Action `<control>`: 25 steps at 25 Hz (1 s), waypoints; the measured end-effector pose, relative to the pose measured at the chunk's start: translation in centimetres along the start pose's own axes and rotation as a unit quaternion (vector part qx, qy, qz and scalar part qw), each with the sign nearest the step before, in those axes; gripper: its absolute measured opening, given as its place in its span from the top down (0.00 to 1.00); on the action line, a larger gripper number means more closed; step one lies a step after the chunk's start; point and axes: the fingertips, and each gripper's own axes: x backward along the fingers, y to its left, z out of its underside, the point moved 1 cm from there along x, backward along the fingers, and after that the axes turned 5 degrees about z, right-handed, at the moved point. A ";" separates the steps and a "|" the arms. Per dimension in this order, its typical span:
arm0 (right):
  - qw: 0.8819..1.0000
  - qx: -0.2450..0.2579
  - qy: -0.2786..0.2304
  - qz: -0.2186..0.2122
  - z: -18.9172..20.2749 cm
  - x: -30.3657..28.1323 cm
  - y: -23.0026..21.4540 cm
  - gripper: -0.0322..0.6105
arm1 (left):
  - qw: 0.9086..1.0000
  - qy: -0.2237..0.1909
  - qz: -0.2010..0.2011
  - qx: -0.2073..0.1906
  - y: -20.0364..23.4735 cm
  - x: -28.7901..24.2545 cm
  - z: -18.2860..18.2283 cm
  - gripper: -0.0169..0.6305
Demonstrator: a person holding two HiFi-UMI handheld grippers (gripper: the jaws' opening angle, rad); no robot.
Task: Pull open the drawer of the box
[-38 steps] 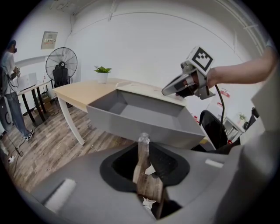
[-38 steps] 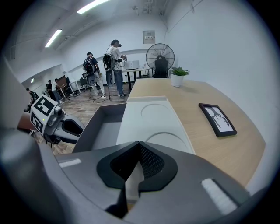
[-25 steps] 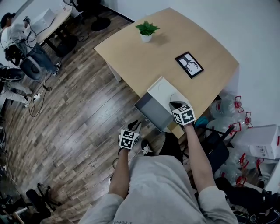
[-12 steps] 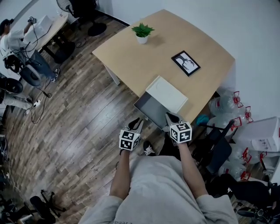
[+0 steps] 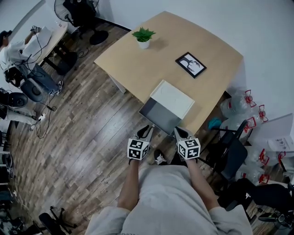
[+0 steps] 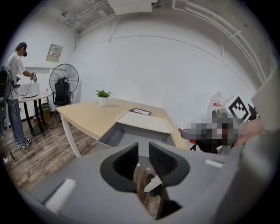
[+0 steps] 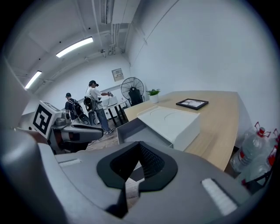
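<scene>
While the person stands at the table's near edge, both bare forearms reach straight forward from a grey shirt, roughly parallel, grippers level with each other. Off to the far left, another person (image 5: 10, 40) works at a separate desk beside a standing fan (image 5: 63, 7). The left gripper (image 5: 146, 131) points up toward the box, its jaws a narrow slit apart with only floorboards showing between them. Ahead of both tools, the grey drawer (image 5: 158, 114) stands pulled out of the white box (image 5: 173, 97), overhanging the edge of the wooden table (image 5: 133, 62); neither gripper touches it. The right gripper (image 5: 180, 133) hovers just beside the drawer's front corner, its jaws closed tip to tip on nothing. Farther back sit a potted plant (image 5: 143, 36) and a picture frame (image 5: 190, 64).
</scene>
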 end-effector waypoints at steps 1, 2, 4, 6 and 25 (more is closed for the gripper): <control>1.000 0.002 0.001 -0.001 0.2 0.1 0.0 0.95 | 1.000 0.000 0.001 0.002 -0.1 -0.1 0.1 0.77; 1.000 0.004 0.002 -0.002 0.5 0.2 0.0 0.95 | 1.000 0.002 0.003 0.003 -0.3 -0.3 0.3 0.77; 1.000 0.007 0.003 -0.004 0.9 0.4 -0.1 0.95 | 1.000 0.003 0.003 0.002 -0.5 -0.5 0.4 0.77; 1.000 0.012 0.004 -0.007 1.1 0.6 -0.1 0.95 | 1.000 0.003 0.001 0.002 -0.5 -0.5 0.5 0.79; 0.999 0.030 0.003 -0.015 0.0 -0.3 0.6 0.95 | 1.000 0.002 -0.010 0.005 1.2 0.2 -0.2 0.89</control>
